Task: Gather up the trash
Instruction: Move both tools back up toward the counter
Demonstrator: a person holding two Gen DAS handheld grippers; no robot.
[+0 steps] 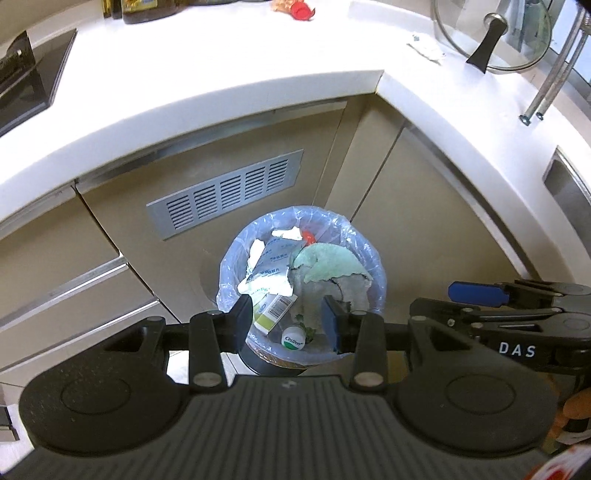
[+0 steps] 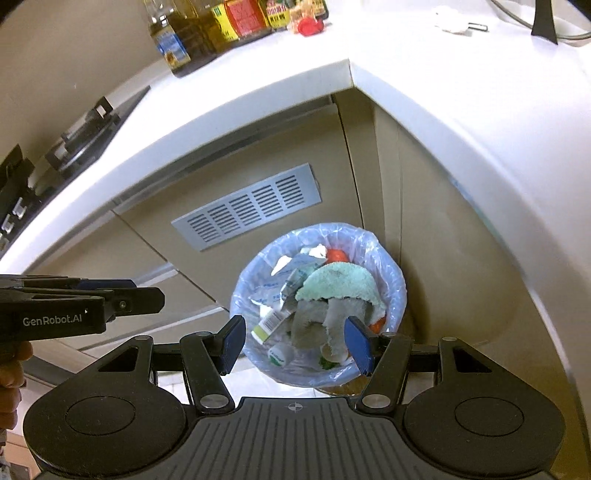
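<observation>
I see the left tool (image 1: 286, 319) at the lower centre of its view, jaws partly apart with nothing between the pads; the bin contents show through the gap well below. The right tool (image 2: 295, 341) sits at the lower centre of its own view, jaws somewhat wider apart, also gripping nothing.

The trash bin (image 1: 376, 266) stands on the floor in the corner under the white desk (image 1: 221, 66), at the centre of both views, lined with a clear bluish bag (image 2: 397, 284). Inside it I see a green cloth (image 2: 338, 282) over a grey one, torn white wrappers (image 1: 267, 260), a small green and white box (image 1: 275, 308), a little white bottle (image 1: 293, 338) and something red (image 2: 335, 254) near the far rim.

A metal vent grille (image 1: 225, 194) is set in the cabinet front left of the bin. On the desk, a red cap (image 1: 301, 9) lies at the top centre and a glass pot lid (image 1: 491, 35) at the upper right. Oil bottles (image 2: 184, 33) stand at the upper left in the right view.
</observation>
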